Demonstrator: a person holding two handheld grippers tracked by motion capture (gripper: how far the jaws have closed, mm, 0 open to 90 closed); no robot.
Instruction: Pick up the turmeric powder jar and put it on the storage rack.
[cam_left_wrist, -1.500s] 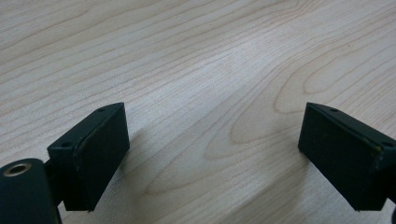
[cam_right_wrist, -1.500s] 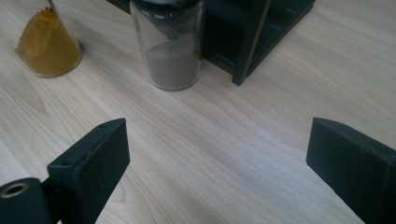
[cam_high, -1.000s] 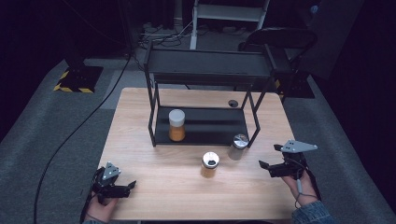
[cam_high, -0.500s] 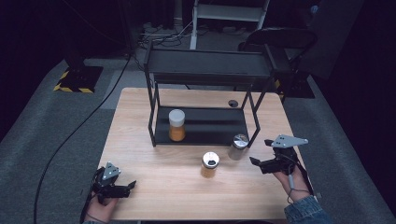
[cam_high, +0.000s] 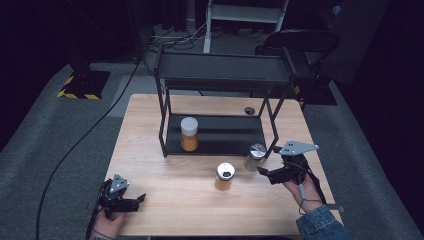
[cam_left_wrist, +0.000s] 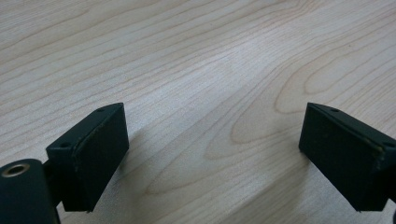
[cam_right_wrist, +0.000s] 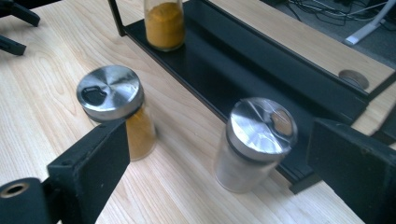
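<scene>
Jaws of the right gripper (cam_right_wrist: 219, 163) gape, empty; a blurred pale jar (cam_right_wrist: 254, 144) stands between and beyond them. Left gripper (cam_left_wrist: 212, 158) gapes over bare table (cam_left_wrist: 196, 60).

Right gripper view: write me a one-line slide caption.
Open right gripper approaches a pale-filled shaker jar beside an orange spice jar, in front of the black rack.

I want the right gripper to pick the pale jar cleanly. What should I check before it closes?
1. Right gripper open: ok.
2. Pale jar between its fingers: ok, though not yet level with them.
3. Jar upright: ok.
4. Orange jar clear of the closing path: cannot tell; it stands close behind the left finger.
5. Shelf frame clear of the other finger: cannot tell.
6. Left gripper out of the way: ok.
</scene>
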